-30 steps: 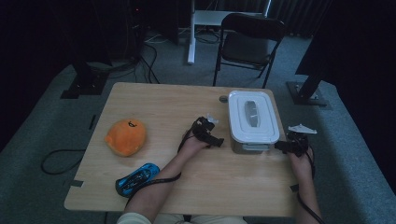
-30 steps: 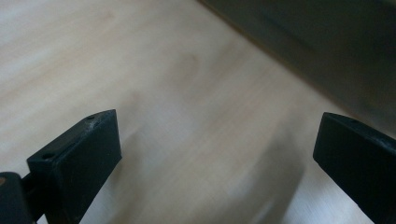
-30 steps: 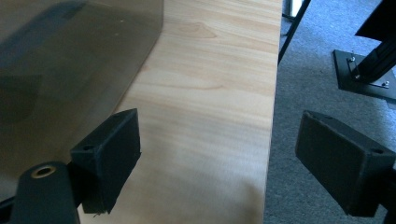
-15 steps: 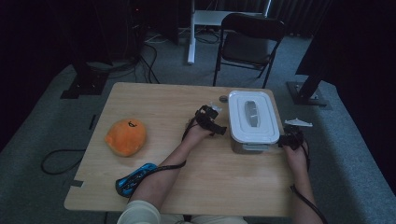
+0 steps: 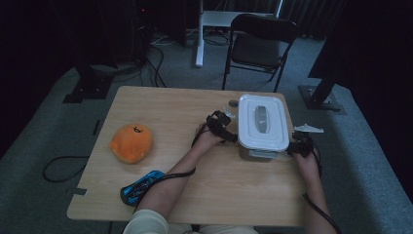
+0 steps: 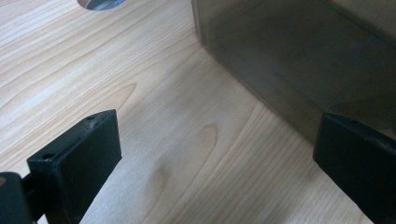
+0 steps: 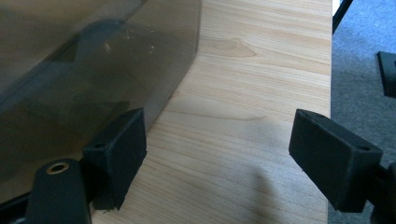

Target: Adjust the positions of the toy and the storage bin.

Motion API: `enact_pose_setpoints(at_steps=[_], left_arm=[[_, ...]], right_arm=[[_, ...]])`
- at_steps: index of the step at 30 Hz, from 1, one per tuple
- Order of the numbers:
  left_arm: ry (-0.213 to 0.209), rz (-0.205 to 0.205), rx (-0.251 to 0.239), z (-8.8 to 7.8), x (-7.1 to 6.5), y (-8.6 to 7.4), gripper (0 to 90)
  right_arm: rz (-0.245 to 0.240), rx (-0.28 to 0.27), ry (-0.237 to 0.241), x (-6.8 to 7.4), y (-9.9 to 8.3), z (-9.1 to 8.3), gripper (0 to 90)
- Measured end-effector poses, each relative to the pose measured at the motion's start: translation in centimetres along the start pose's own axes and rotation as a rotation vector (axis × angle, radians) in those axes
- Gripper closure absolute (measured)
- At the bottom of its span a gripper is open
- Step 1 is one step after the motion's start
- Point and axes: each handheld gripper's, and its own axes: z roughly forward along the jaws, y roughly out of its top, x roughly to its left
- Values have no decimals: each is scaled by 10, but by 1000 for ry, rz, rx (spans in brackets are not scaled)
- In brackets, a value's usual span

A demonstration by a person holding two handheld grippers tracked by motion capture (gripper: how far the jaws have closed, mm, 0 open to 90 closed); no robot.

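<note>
So here's where I'm at: the container [image 5: 261, 127], the smoky plastic box with the white lid [image 5: 263, 119], sits on the right half of the table [image 5: 185, 112], lid on, and I've got a gripper on each side of it. The left gripper [image 5: 229, 138] is just beside the box's left wall, jaws wide apart with nothing but bare wood between them in the left gripper view, the box wall [image 6: 299, 65] just off to one side. The right gripper [image 5: 293, 147] is at the near right corner, also standing open; in the right gripper view one pad [image 7: 122, 149] sits right by the tinted wall [image 7: 93, 70], but I can't say for sure it's touching, and it's definitely not clamped on anything. So I'd call this the approach stage: nothing gripped, lid not lifted, box not moved, basically everything left to do. The orange plush [image 5: 131, 143] and the blue thing [image 5: 141, 185] at the near left edge are untouched. Versus a second ago: the left hand has crept up along the box's left side toward the far end, and the right jaws have just been closing a bit, with nothing between them.
</note>
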Motion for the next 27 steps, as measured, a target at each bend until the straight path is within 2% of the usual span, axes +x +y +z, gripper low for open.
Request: enact_pose_setpoints(at_steps=[6, 12, 18, 24, 27], left_arm=[[13, 7, -1, -10, 1, -7, 17], [12, 7, 14, -25, 4, -19, 18], [41, 27, 23, -42, 5, -32, 17], [47, -6, 8, -56, 8, -50, 17], [58, 3, 9, -64, 7, -58, 18]], right_arm=[[-20, -7, 1, 10, 1, 0, 205], [-37, -12, 29, 22, 3, 3, 211], [-57, -19, 68, 39, 4, 5, 218], [-93, -21, 96, 56, 5, 5, 219], [-107, -27, 113, 64, 4, 5, 221]])
